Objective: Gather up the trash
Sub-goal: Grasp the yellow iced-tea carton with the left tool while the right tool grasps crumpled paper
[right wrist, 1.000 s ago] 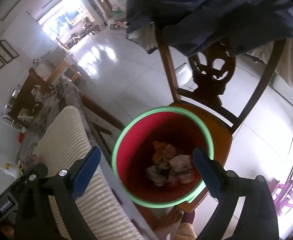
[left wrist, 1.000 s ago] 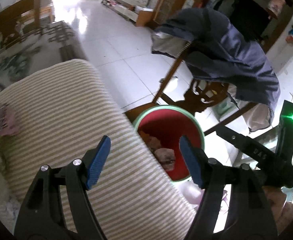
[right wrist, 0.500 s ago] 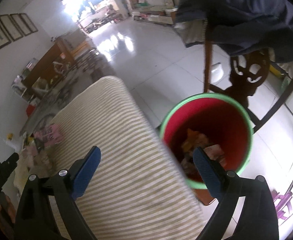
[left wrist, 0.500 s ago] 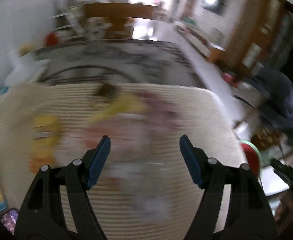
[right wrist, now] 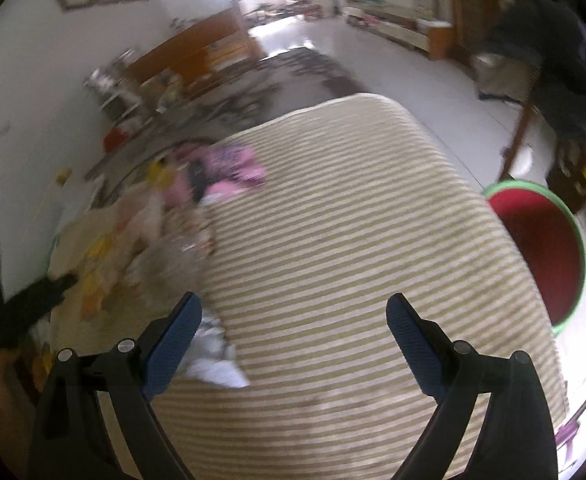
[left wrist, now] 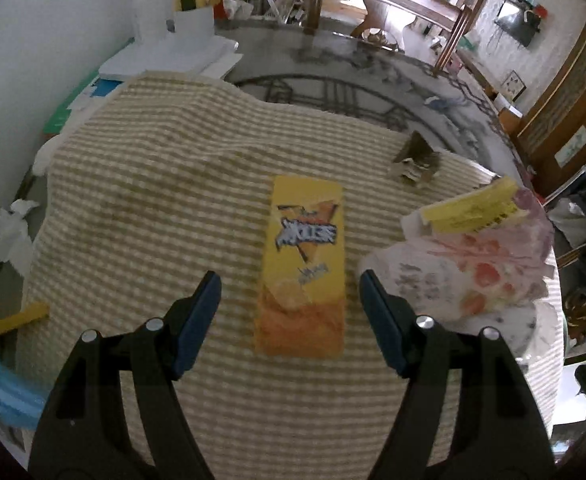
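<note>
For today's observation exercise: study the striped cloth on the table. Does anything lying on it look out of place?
Yes. Litter lies scattered on the striped cloth: a flattened yellow snack box, a crumpled brown wrapper and a pink-printed plastic bag at the cloth's right side. The red bin stands beside the table.
</note>
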Demonstrator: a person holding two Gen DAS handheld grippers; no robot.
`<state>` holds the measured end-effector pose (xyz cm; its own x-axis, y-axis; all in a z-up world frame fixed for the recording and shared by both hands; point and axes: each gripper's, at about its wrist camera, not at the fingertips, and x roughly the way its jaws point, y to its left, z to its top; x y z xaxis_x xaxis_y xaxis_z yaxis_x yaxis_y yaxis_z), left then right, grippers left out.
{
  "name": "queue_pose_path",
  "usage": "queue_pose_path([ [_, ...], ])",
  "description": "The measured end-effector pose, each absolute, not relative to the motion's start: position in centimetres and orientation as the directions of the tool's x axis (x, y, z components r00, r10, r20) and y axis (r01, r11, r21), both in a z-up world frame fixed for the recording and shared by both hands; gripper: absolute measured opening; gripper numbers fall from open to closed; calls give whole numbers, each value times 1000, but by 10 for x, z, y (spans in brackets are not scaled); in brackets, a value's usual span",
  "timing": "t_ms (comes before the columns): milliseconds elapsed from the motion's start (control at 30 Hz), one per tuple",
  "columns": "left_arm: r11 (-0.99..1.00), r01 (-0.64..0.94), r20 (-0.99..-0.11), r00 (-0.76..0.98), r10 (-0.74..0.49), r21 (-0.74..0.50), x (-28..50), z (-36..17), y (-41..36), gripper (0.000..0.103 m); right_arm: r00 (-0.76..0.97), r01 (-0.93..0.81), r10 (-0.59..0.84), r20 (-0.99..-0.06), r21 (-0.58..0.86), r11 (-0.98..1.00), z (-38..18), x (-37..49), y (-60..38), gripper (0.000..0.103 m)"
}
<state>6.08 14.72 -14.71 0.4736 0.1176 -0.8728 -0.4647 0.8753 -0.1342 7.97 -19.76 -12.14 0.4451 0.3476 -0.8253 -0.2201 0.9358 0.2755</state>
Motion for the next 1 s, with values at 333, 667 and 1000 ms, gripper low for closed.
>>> queue_pose_path([
  [333, 872, -451, -896, 443, 34, -189, 99, -181, 170, 70, 306, -178, 572, -761, 545, 819, -115, 116, -148, 90],
  [667, 875, -423, -905, 423, -41, -237, 101, -191, 163, 72, 269, -439, 449, -852, 306, 845, -107, 143, -70, 90],
  [1000, 867, -422, -903, 424, -68, -264, 89, -199, 170, 66, 28, -309, 621, -783, 584, 750, -152, 186, -47, 80],
])
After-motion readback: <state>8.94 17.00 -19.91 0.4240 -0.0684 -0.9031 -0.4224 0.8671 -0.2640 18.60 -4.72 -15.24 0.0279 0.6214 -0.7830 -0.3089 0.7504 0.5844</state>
